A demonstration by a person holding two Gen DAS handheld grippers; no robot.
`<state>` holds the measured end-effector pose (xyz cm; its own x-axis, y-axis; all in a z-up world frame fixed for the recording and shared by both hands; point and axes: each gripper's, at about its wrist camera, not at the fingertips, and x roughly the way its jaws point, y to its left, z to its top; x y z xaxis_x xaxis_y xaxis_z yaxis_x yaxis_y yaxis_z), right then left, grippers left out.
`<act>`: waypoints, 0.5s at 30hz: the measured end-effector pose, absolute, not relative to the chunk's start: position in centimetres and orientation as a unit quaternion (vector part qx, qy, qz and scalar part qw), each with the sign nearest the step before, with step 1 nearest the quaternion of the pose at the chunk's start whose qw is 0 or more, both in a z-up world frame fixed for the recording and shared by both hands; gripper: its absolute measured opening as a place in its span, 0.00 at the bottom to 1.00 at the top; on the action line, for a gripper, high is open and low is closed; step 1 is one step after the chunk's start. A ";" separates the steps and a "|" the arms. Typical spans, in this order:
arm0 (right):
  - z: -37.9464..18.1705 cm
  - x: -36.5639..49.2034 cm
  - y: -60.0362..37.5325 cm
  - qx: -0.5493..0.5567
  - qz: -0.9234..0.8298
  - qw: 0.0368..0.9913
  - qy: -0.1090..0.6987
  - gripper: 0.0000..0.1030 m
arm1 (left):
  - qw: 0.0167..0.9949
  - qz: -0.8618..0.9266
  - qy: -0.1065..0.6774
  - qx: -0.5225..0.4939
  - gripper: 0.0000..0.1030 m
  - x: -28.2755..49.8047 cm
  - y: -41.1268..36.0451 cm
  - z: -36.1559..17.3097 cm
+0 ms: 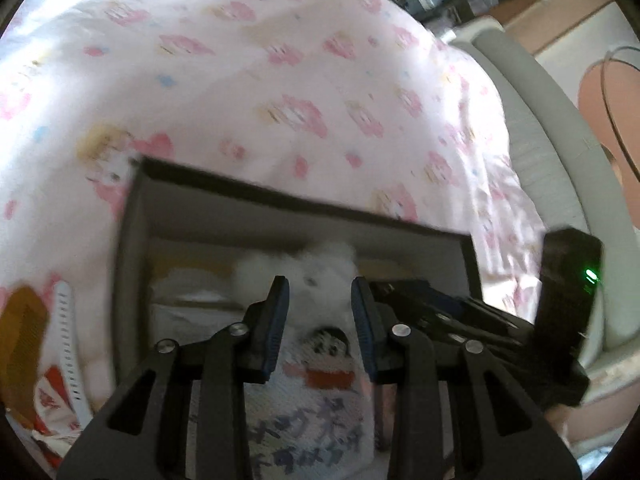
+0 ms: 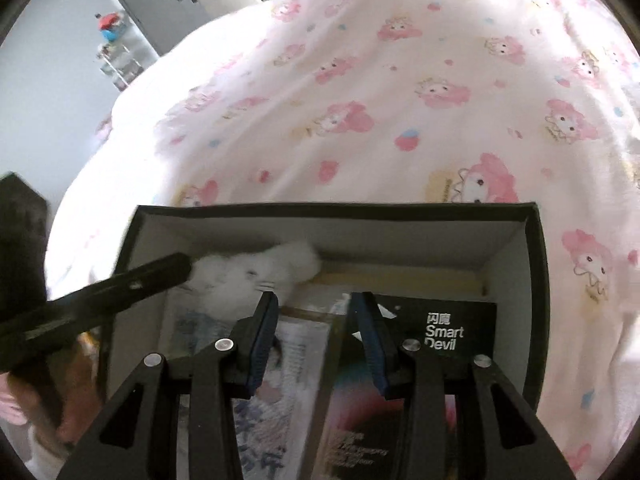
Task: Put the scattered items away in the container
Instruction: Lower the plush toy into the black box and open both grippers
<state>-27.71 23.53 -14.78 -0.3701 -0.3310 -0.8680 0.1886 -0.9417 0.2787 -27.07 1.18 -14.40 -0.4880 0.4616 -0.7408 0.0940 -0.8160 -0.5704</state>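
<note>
One dark open box (image 2: pixel 536 280) sits on the pink cartoon-print bedspread (image 2: pixel 400 100) near the bed's near edge; inside lie a fluffy white plush toy (image 2: pixel 256 270) against the far wall toward the left corner, a black "Smart Devil" carton (image 2: pixel 444 332) at the right side, and a printed packet (image 1: pixel 320 412) at the near side. Left gripper (image 1: pixel 320 292) and right gripper (image 2: pixel 314 308) both hang above the box interior, jaws spread, pinching nothing. A white strap (image 1: pixel 70 340) and orange-red wrappers (image 1: pixel 44 396) lie on the bedspread beside the box's left wall.
</note>
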 end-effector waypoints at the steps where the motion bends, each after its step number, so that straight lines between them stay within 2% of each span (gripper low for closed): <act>1: -15.3 -27.9 23.5 0.545 -0.821 0.156 -0.068 0.35 | 0.126 0.807 -0.285 -0.502 0.30 -27.2 1.5 -14.8; 4: -15.7 -28.3 23.6 0.548 -0.819 0.150 -0.072 0.35 | 0.127 0.799 -0.270 -0.522 0.30 -27.3 2.3 -15.8; 8: -15.5 -28.4 23.8 0.547 -0.820 0.152 -0.079 0.35 | 0.060 0.795 -0.239 -0.554 0.25 -28.1 2.1 -17.3; 12: -15.5 -29.1 22.9 0.556 -0.814 0.153 -0.073 0.35 | 0.046 0.813 -0.225 -0.535 0.25 -27.0 1.9 -15.8; 15: -15.9 -29.9 22.1 0.562 -0.810 0.154 -0.066 0.35 | 0.062 0.816 -0.248 -0.518 0.25 -26.4 1.1 -14.9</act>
<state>-29.85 22.10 -15.89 -0.3215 -0.3236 -0.8899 0.1751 -0.9439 0.2800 -26.37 1.09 -14.87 -0.4552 0.3585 -0.8150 0.1552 -0.8694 -0.4691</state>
